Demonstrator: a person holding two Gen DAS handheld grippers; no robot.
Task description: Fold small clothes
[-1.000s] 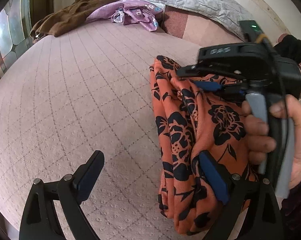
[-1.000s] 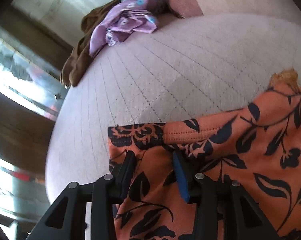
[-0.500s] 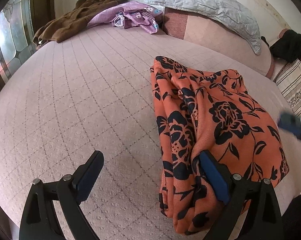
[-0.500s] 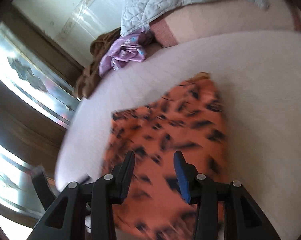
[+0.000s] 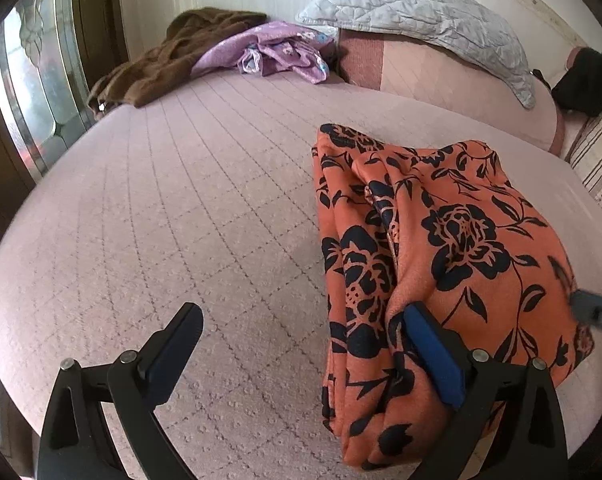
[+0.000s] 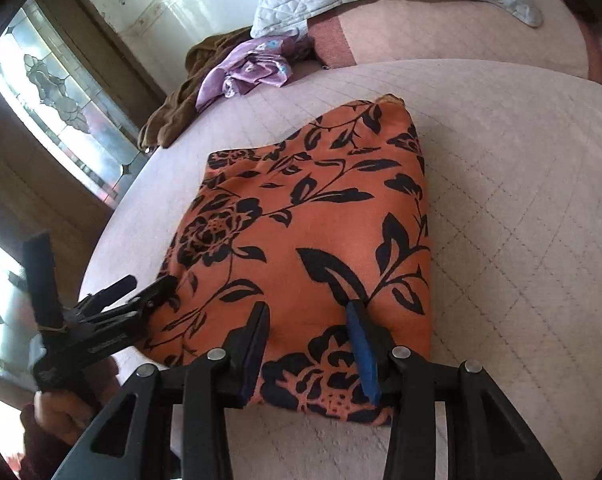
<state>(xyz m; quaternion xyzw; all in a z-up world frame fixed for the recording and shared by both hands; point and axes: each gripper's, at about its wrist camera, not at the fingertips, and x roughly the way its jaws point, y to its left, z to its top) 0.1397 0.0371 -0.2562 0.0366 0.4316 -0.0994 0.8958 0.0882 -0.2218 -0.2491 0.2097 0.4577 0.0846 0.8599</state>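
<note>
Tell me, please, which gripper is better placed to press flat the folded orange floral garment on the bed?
Probably the right gripper. It hangs open directly above the orange floral garment, nothing between the fingers. The left gripper straddles its edge: one finger over the bedcover, the other over the cloth.

Black hand-held gripper [image 6: 307, 344], blue pads [image 6: 363, 354], silver screws

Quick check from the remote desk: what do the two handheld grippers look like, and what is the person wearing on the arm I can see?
Both are black two-finger frames with triangular cut-outs and silver rivets. The left gripper and the right gripper each carry blue pads on the inner finger faces. In the right wrist view the left gripper's black body shows a small pale marking, too blurred to read. A dark maroon sleeve shows at its hand.
</note>
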